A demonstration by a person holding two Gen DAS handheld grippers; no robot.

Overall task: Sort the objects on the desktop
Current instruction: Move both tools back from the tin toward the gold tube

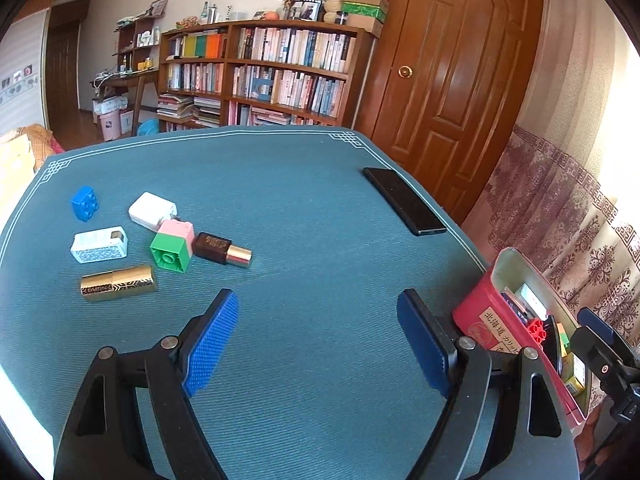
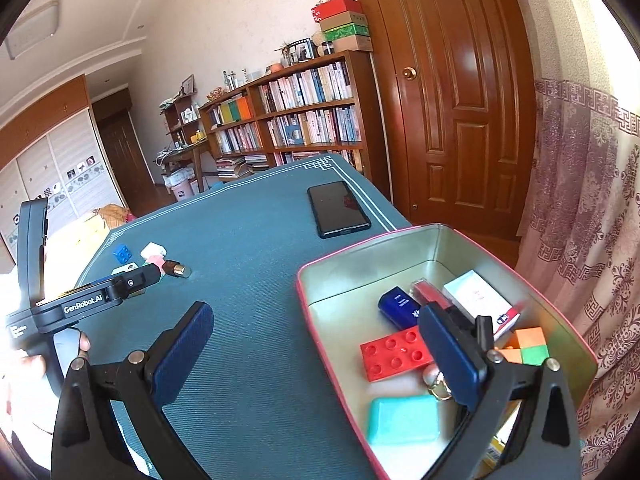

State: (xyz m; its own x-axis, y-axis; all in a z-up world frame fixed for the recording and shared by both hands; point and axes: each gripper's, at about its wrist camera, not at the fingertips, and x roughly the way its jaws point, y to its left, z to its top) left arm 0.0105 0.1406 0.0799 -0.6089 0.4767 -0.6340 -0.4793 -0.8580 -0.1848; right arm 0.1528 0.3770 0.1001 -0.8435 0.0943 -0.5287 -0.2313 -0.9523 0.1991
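On the teal table mat (image 1: 312,208) lies a cluster at the left: a blue brick (image 1: 85,202), a white charger (image 1: 151,209), a patterned white box (image 1: 100,244), a pink and green brick (image 1: 173,245), a brown lipstick (image 1: 222,249) and a gold tube (image 1: 118,282). My left gripper (image 1: 318,342) hovers open and empty, right of the gold tube. My right gripper (image 2: 316,356) stands open and empty, straddling the near left rim of the pink tin (image 2: 320,276). The tin holds a red brick (image 2: 394,354), a teal bar (image 2: 402,420), a blue case (image 2: 400,306) and other items.
A black phone (image 1: 404,200) lies near the table's far right edge; it also shows in the right wrist view as a phone (image 2: 339,209) beyond the tin. A person's hand (image 2: 78,346) holds the left gripper's handle. A bookshelf (image 1: 260,68), a door (image 1: 460,64) and a curtain (image 2: 592,208) stand behind.
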